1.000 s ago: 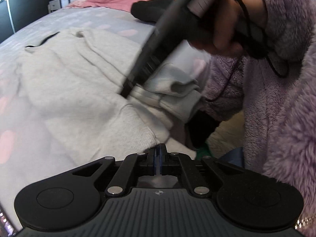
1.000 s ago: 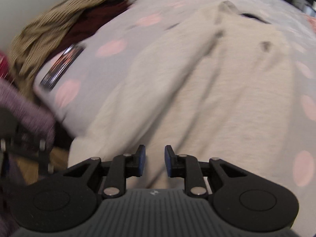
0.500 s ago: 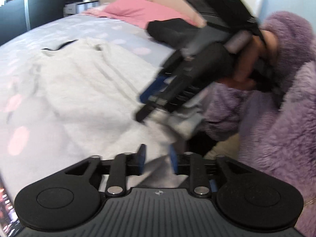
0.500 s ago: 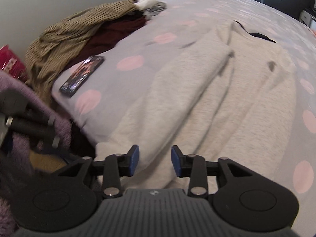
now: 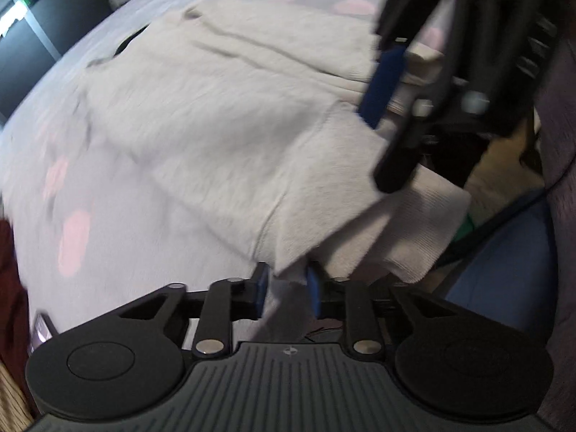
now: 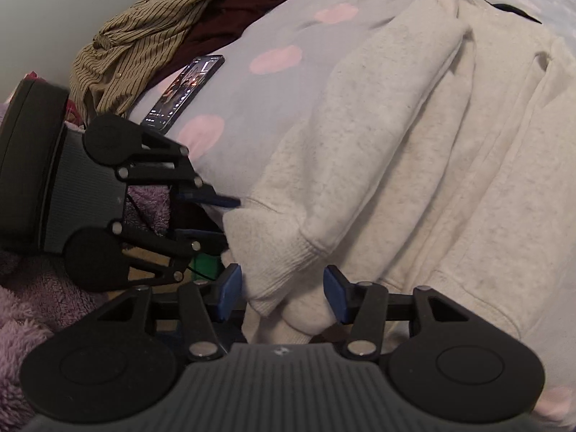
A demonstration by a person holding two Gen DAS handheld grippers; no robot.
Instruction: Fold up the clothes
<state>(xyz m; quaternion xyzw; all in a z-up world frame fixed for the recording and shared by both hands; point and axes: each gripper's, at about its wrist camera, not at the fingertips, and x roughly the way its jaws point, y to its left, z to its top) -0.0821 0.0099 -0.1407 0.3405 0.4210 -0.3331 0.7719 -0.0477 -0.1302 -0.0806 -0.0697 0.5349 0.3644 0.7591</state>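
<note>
Right wrist: sweatshirt (image 6: 414,165) cuff lies between the opening jaws

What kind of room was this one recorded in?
Most likely a bedroom. A cream sweatshirt lies spread on a bed with a grey, pink-spotted cover. More clothes, among them a striped shirt, are heaped at the bed's edge, and a phone lies on the cover nearby.

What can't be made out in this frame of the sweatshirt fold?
- Left wrist view: motion blur smears the sweatshirt; whether the closing left gripper already pinches its hem is unclear.
- Same view: the right gripper hides the sweatshirt's far cuff.
- Right wrist view: the phone screen is too small to read.
- Right wrist view: the striped shirt is cut off by the top edge.
</note>
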